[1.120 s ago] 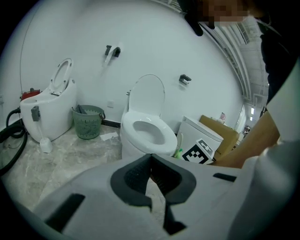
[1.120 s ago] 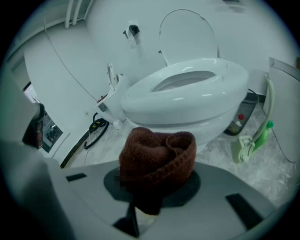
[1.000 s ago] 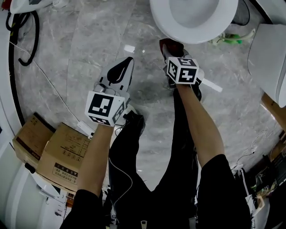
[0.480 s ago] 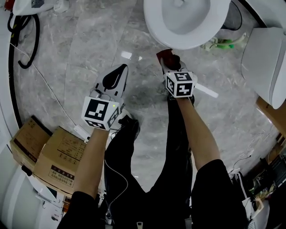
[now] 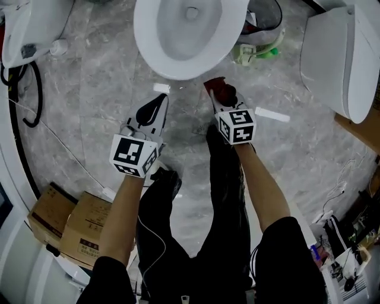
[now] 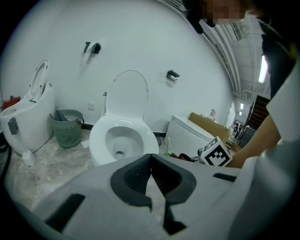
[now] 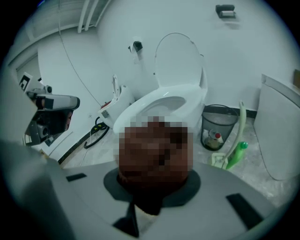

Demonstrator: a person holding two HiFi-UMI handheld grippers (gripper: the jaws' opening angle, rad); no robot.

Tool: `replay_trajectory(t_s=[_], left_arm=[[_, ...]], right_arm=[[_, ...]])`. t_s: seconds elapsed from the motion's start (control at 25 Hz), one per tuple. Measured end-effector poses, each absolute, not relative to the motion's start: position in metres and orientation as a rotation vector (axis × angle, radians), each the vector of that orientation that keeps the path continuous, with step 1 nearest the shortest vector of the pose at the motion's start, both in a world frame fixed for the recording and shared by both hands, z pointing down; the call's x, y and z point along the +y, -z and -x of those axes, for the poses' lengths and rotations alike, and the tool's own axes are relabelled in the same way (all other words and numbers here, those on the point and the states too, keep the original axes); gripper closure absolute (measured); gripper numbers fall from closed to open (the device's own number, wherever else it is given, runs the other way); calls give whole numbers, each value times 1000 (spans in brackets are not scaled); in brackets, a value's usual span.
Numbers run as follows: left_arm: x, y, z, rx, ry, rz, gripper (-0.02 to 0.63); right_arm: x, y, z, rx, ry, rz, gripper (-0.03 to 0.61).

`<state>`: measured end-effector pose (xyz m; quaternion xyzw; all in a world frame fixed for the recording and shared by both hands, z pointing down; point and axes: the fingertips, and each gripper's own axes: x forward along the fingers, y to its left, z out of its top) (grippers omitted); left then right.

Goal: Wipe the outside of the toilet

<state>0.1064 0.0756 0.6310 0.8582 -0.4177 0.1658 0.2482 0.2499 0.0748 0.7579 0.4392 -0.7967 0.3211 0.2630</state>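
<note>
The white toilet [image 5: 184, 35] stands at the top of the head view, seat up, bowl open. My right gripper [image 5: 221, 98] is shut on a dark red cloth [image 5: 217, 86] just off the bowl's front right, close to the rim but apart from it. In the right gripper view the cloth [image 7: 154, 154] bulges out of the jaws and the toilet [image 7: 164, 101] rises behind it. My left gripper [image 5: 158, 102] hangs in front of the bowl's front left, shut and holding nothing. Its dark pads [image 6: 140, 171] meet below the toilet [image 6: 122, 138] in the left gripper view.
A second white toilet [image 5: 338, 59] stands at the right and another fixture [image 5: 27, 29] at the far left. Behind the bowl are a waste basket [image 5: 264, 12] and a green bottle [image 5: 261, 53]. Cardboard boxes [image 5: 68, 222] and a black hose [image 5: 32, 95] lie at the left.
The head view has swung so that more of the bowl shows, now further left. Both grippers sit lower in the picture, with the cloth off the bowl's front right.
</note>
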Motion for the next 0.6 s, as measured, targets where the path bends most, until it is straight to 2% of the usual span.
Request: replay_trajectory(t_s=[0.6], left_arm=[[-8,-618,-262,-1018,-479,-2409,604]], right_arm=[[-54,-741,-391,-2152,-892,-1334,497]])
